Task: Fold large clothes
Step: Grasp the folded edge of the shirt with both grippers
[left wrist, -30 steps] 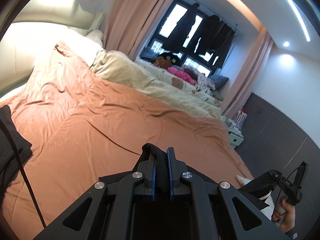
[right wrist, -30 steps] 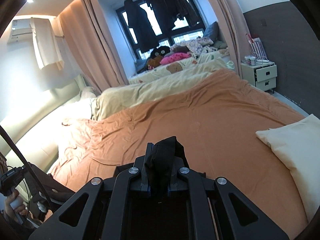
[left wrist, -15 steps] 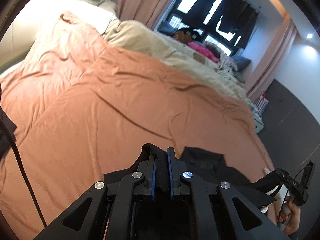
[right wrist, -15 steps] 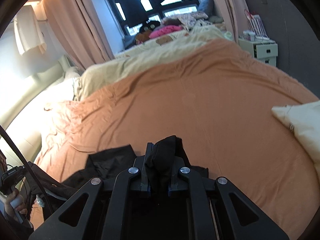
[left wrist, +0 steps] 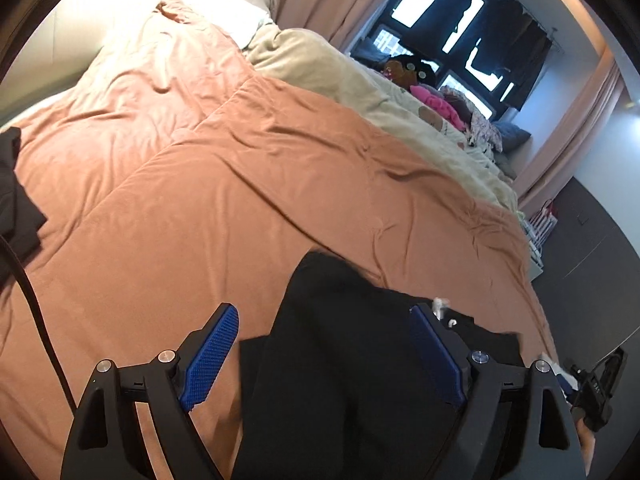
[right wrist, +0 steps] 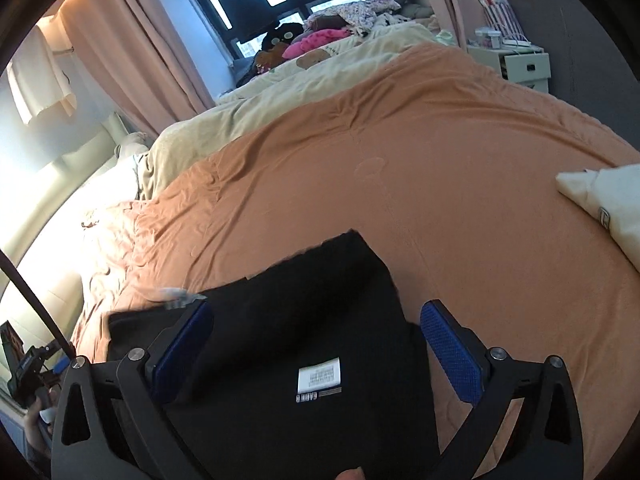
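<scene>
A black garment (left wrist: 352, 364) lies on the orange bedspread (left wrist: 208, 184) near its front edge. In the right wrist view the same garment (right wrist: 304, 320) shows a white label (right wrist: 319, 375) facing up. My left gripper (left wrist: 324, 328) hangs just above it, jaws opening wide, the cloth lying loose between the blue pads (left wrist: 208, 356) and touching neither. My right gripper (right wrist: 316, 320) is likewise opening wide over the garment, its pads (right wrist: 452, 352) clear of the fabric. Each gripper shows at the edge of the other's view.
A cream pillow (right wrist: 608, 204) lies at the right of the bed. Another dark cloth (left wrist: 16, 200) sits at the bed's left edge. A beige duvet (left wrist: 360, 92) and soft toys lie farther back by the window. A white bedside cabinet (right wrist: 520, 64) stands beyond the bed.
Both grippers sank toward the bed while shut on the black garment, then let go. Their jaws now stand wide and the garment has dropped onto the bedspread.
</scene>
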Motion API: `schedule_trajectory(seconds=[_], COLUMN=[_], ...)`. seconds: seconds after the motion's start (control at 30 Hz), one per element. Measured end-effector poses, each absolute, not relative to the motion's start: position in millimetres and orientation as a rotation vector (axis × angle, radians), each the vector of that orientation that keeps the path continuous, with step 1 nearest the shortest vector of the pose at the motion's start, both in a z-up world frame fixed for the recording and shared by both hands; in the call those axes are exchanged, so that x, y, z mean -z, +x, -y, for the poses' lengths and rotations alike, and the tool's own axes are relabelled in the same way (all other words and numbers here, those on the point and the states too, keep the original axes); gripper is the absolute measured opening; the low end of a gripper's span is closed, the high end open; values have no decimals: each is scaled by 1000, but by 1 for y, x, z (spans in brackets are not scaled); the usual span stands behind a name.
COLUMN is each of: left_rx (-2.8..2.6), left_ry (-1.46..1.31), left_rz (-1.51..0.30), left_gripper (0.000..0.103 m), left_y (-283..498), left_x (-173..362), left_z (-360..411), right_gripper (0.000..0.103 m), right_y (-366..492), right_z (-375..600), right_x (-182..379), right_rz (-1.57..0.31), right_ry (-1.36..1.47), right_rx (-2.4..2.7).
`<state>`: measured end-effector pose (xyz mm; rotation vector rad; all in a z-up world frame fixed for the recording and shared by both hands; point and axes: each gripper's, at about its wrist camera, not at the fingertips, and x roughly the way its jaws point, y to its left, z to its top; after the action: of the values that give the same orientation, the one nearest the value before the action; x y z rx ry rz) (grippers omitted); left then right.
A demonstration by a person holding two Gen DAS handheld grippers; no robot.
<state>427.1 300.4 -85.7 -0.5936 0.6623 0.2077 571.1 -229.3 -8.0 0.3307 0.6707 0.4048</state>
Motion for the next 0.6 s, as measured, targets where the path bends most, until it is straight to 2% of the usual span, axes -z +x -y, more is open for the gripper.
schedule_trajectory(seconds=[0.23,0.3,0.43,0.53,0.6], left_rx=[-185,-182,-170,-177,-181], left_ry=[-558,-552,-552,-550,-553], left_rz=[-776,-808,-881,-911,-945], left_gripper=[87,81,74,63,48], left_y=[403,398,382,371,364], left_x=[111,120,144,156,167], left_z=[-294,-291,-284,-277,-275], right_gripper=[103,102,89,82,82], right_y=[554,547,537,530,525], right_z=[241,243,247,248,245], right_x=[17,19,20,25,32], right_rz=[-715,-739,-786,-823,-861], right_ry=[249,221,181,172,145], right_rx=[-398,-399,-393,-384,-378])
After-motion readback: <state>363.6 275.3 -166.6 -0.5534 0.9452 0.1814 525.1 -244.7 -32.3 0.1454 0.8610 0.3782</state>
